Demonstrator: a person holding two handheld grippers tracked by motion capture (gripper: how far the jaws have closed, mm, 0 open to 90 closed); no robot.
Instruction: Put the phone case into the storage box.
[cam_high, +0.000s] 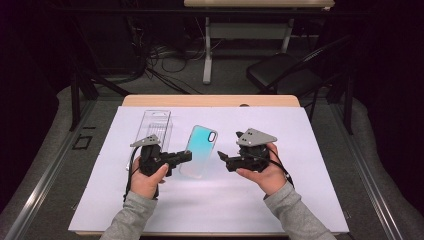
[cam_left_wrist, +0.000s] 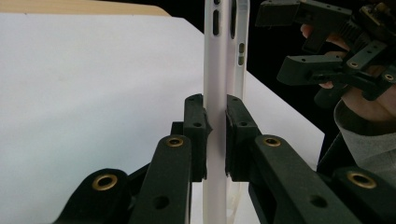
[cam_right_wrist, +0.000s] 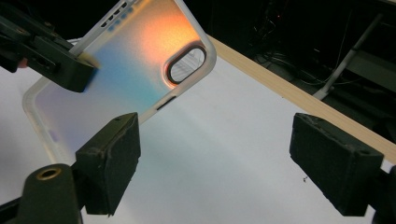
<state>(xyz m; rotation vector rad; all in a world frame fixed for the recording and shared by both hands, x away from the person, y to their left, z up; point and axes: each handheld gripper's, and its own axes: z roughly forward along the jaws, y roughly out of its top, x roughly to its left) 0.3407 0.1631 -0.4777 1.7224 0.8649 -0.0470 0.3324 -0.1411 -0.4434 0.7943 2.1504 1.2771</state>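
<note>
Iridescent phone case (cam_high: 201, 149) edge clamped, left gripper (cam_high: 186, 156)

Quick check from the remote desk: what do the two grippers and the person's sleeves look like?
Both the left gripper and the right gripper are black, each topped by a grey three-cornered plate with small holes. Brass-coloured rivets dot the linkages. A black cable trails from each. Sleeves are grey knit.

My high view looks forward and down over the whole table (cam_high: 210, 101) from well back. My two gripper views sit close, looking along their jaws; all three share the phone case (cam_high: 199, 150) (cam_left_wrist: 219, 70) (cam_right_wrist: 121, 79).
</note>
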